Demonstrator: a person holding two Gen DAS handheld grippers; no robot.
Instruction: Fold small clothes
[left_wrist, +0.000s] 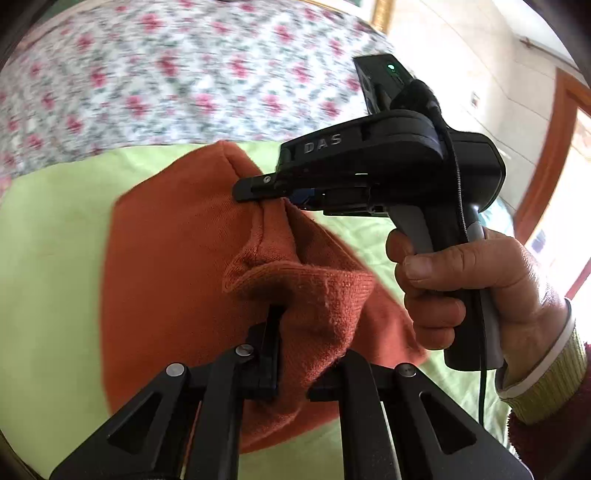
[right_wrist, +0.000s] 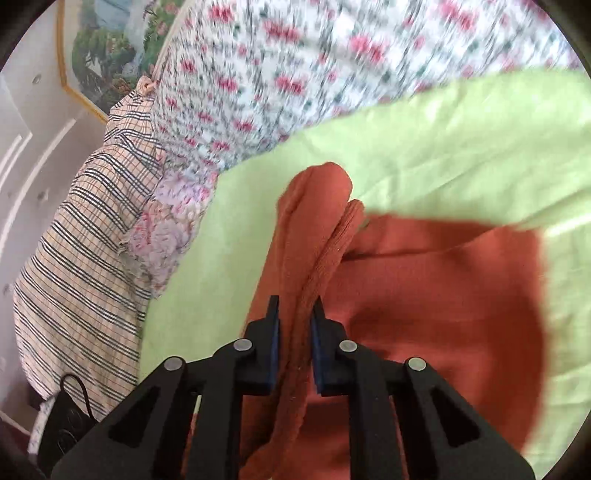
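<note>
A small rust-orange knit garment (left_wrist: 177, 258) lies on a light green sheet (left_wrist: 55, 236). My left gripper (left_wrist: 299, 332) is shut on a ribbed edge of the garment and lifts it off the sheet. My right gripper (left_wrist: 258, 192), held in a hand, is shut on a bunched fold of the same garment just beyond the left one. In the right wrist view the right gripper (right_wrist: 295, 317) clamps a ribbed hem, and the rest of the garment (right_wrist: 443, 295) spreads to the right over the green sheet (right_wrist: 461, 147).
A flowered quilt (left_wrist: 166, 74) lies beyond the green sheet, also in the right wrist view (right_wrist: 295, 74). A plaid pillow (right_wrist: 81, 240) and a small floral pillow (right_wrist: 166, 229) lie at the left. A wooden door frame (left_wrist: 554, 155) stands at the right.
</note>
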